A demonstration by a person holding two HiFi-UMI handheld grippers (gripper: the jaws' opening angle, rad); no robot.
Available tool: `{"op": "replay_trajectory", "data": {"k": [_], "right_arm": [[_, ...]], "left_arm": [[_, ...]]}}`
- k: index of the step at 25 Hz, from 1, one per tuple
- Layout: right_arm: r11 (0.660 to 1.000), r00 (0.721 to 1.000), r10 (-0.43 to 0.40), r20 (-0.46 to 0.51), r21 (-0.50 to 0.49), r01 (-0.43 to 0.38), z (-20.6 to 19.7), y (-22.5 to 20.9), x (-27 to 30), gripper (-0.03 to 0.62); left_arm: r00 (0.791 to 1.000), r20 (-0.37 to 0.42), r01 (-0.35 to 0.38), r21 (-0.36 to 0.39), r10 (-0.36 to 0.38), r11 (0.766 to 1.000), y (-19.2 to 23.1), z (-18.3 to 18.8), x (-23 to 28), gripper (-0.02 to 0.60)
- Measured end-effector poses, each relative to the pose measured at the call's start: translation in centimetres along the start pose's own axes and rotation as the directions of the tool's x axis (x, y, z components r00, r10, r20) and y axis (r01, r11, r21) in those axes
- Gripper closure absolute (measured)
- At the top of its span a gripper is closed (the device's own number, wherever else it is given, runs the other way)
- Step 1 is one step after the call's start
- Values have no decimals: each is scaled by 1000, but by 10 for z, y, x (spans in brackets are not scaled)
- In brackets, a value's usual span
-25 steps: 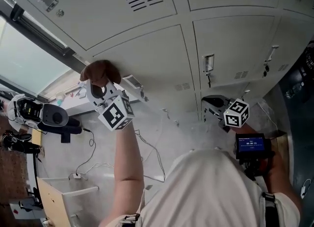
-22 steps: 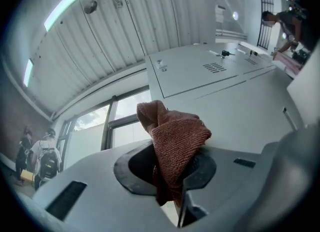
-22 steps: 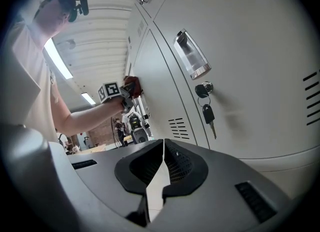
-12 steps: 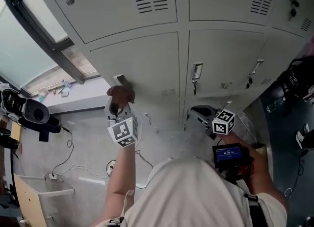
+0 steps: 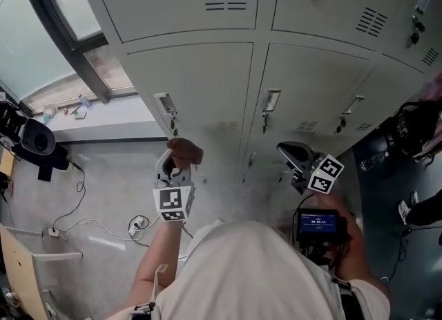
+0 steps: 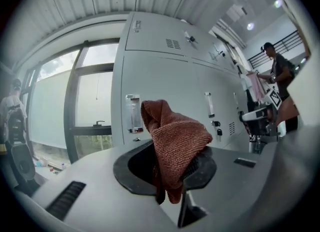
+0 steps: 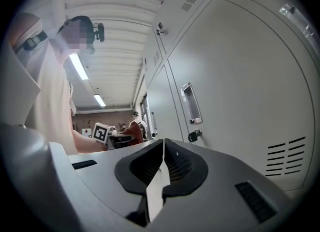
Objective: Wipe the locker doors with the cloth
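The fingers (image 6: 134, 168) of the left gripper (image 6: 172, 170) are clamped on a rust-brown knitted cloth (image 6: 175, 136), which bunches up above them. In the head view the cloth is held in front of the lower-left locker door (image 5: 200, 80), just below its latch (image 5: 164, 108); whether it touches the metal cannot be told. The right gripper (image 7: 163, 165) has its fingers (image 7: 182, 168) pressed together with nothing between them, near the neighbouring door (image 5: 311, 83). All the grey locker doors in view are shut.
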State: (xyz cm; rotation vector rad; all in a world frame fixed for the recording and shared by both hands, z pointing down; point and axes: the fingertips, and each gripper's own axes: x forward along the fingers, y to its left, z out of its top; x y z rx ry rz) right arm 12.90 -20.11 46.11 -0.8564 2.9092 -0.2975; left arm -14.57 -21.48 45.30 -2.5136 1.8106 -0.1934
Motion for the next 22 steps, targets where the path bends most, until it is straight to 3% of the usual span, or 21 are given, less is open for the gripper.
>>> {"op": "replay_trajectory", "data": {"k": [9, 22], "right_arm": [[999, 998, 53, 13, -12, -53, 3, 12, 5, 576], [996, 996, 87, 31, 28, -88, -7, -10, -15, 576]], "left_arm": [[996, -14, 90, 5, -90, 996, -50, 0, 3, 509], [994, -72, 80, 32, -77, 996, -89, 0, 14, 509]]}}
